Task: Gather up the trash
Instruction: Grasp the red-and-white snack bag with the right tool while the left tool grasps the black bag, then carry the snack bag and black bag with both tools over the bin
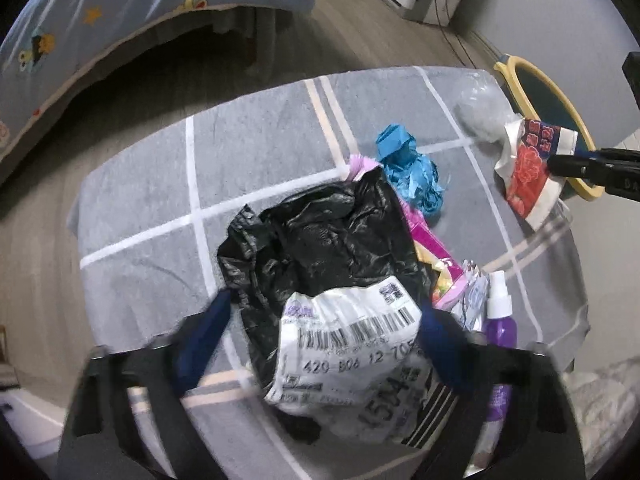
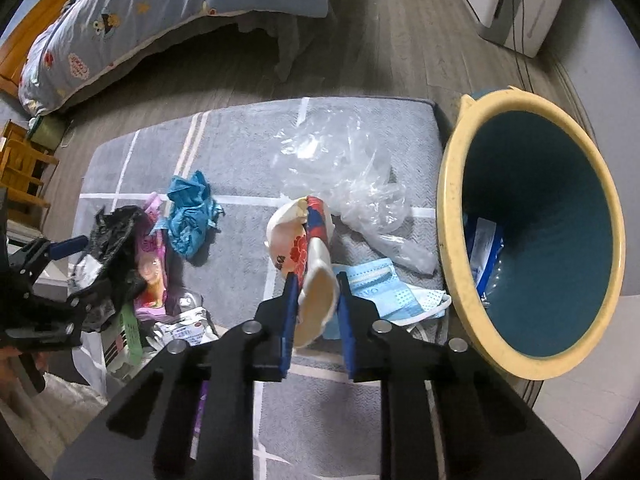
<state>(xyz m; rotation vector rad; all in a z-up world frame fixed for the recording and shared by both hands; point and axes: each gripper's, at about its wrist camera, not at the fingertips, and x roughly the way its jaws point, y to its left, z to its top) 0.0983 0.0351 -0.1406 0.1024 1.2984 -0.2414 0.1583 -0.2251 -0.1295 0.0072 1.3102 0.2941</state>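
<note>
My right gripper (image 2: 316, 284) is shut on a crumpled red, blue and white paper wrapper (image 2: 306, 240), held above the grey checked cloth (image 2: 240, 152); the wrapper also shows in the left wrist view (image 1: 532, 164). My left gripper (image 1: 324, 312) is wide around a black plastic bag with a white shipping label (image 1: 344, 300), its fingers at either side; whether they pinch it I cannot tell. The yellow-rimmed teal bin (image 2: 536, 232) lies on its side to the right, with a blue packet inside.
On the cloth lie a blue crumpled paper (image 2: 188, 216), a clear plastic bag (image 2: 352, 184), a blue face mask (image 2: 384, 288), a pink packet (image 2: 150, 272), foil wrappers and a purple spray bottle (image 1: 500, 316). A bed (image 2: 140, 16) stands behind, a white appliance (image 2: 516, 0) at back right.
</note>
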